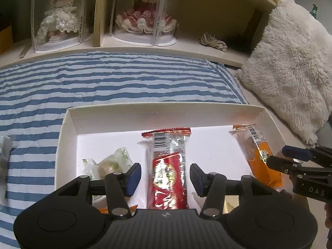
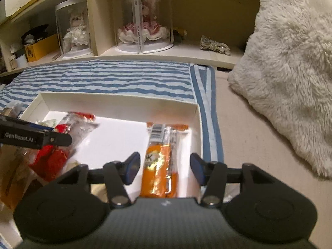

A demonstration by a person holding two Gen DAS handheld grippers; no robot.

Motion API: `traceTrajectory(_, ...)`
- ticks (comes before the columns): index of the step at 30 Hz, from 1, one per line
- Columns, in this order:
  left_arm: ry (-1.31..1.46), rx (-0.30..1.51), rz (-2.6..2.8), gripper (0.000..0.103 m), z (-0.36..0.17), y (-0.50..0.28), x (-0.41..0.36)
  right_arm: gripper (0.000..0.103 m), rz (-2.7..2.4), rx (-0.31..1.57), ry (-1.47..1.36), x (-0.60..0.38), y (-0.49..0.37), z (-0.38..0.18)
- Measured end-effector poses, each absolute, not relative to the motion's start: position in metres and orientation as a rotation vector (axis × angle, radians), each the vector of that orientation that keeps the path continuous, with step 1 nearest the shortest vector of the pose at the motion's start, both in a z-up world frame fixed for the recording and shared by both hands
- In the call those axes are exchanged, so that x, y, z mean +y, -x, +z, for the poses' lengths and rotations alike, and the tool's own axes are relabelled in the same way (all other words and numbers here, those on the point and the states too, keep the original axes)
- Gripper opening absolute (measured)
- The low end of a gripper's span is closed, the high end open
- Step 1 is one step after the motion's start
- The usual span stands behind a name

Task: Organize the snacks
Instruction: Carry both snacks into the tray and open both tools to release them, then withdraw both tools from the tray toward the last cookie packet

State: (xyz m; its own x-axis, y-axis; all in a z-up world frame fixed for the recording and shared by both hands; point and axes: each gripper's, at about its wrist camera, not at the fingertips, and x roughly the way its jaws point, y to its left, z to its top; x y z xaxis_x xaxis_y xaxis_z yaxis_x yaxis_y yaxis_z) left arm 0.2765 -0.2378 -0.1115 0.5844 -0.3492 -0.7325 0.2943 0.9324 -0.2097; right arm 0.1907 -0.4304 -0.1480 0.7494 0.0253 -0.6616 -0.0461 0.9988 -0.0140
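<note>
Both snack packets lie inside the white cardboard box (image 1: 70, 124) on the striped blue bedcover (image 1: 103, 83), each directly between the fingers of its own gripper. The left gripper (image 1: 165, 179) stands partly open astride the red snack packet (image 1: 168, 172), its blue pads clear of the wrapper on both sides and gripping nothing. The right gripper (image 2: 165, 169) is likewise partly open around the orange snack packet (image 2: 160, 166), which lies near the box's right wall, with gaps on either side. Each packet's long axis runs near to far, in line with its gripper's fingers, barcode end at the far side. A small green-and-white wrapped sweet (image 1: 116, 161) lies left of the red packet. Each hand is nearest its own packet, so I judge any regrasp needs only a closing squeeze across the short width.
</note>
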Motion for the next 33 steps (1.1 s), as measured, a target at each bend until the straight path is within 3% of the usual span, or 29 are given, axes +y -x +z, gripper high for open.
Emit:
traceTrajectory(9,0.029,0.875,-0.372,0.065,-0.098,-0.258,-0.235,0.060,0.035,0.728,0.014,-0.428,-0.169,-0.140)
traceTrajectory(18,0.009,0.885,-0.365,0.069,-0.089,-0.235,-0.228,0.068,0.033,0.717,-0.015,-0.426,-0.147,-0.127)
traceTrajectory(20,0.007,0.883,-0.366,0.076,-0.087,-0.230,-0.226,0.070,0.031,0.716,-0.022,-0.426,-0.140,-0.123)
traceTrajectory(27,0.012,0.880,-0.372,0.085,-0.077,-0.207,-0.218,0.075,0.025,0.703,-0.049,-0.426,-0.118,-0.111)
traceTrajectory(33,0.024,0.853,-0.380,0.100,-0.064,-0.189,-0.207,0.089,0.005,0.692,-0.060,-0.422,-0.099,-0.103)
